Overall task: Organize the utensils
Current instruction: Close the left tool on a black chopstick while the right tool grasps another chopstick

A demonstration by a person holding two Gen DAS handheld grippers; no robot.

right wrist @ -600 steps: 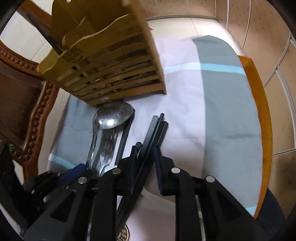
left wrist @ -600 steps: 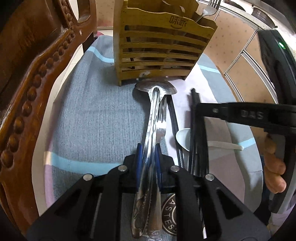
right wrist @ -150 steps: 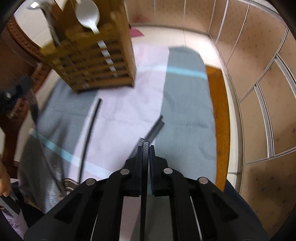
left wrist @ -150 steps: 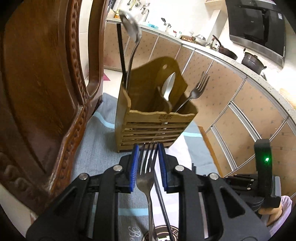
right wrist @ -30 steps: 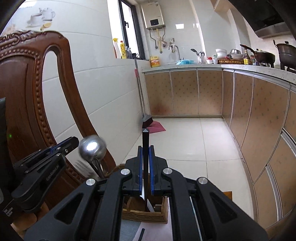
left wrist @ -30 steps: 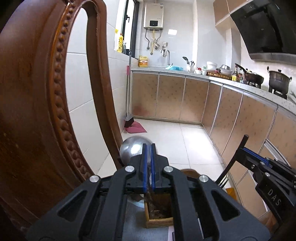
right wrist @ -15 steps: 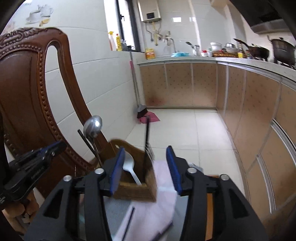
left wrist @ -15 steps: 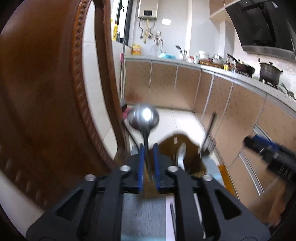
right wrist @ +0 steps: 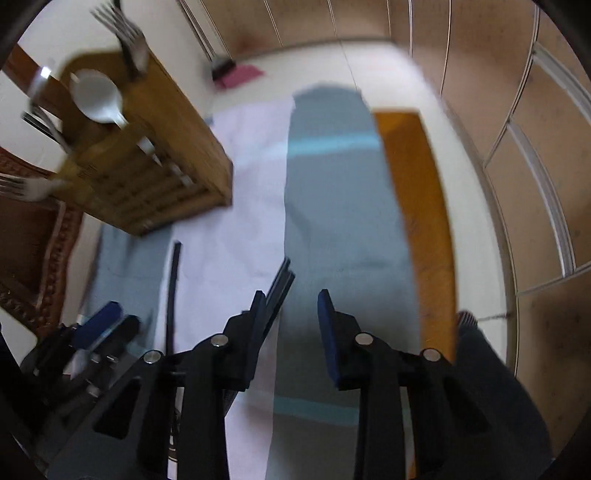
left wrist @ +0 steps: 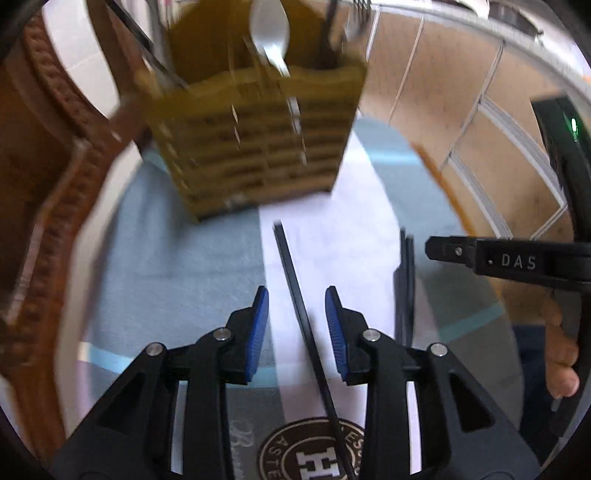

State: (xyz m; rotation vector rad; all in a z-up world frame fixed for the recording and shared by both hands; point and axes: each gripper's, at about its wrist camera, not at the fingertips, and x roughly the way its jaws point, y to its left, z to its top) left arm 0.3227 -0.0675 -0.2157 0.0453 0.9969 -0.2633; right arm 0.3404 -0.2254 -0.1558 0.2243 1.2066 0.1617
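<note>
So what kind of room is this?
Most likely a home kitchen: a wooden utensil holder with a spoon and forks sits on a cloth-covered table, and cabinet doors line the wall.

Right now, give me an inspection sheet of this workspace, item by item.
Surface: table under a blue-grey and white cloth.
Job's things: wooden utensil holder upright, with white spoon and forks; single black chopstick and pair of black chopsticks lying on the cloth.
Clutter: nothing seen.
Grippers: left gripper open, astride the single chopstick, pads clear of it; right gripper open, empty.
Cables: nothing seen.
Surroundings: carved wooden chair, tiled cabinets, broom.
</note>
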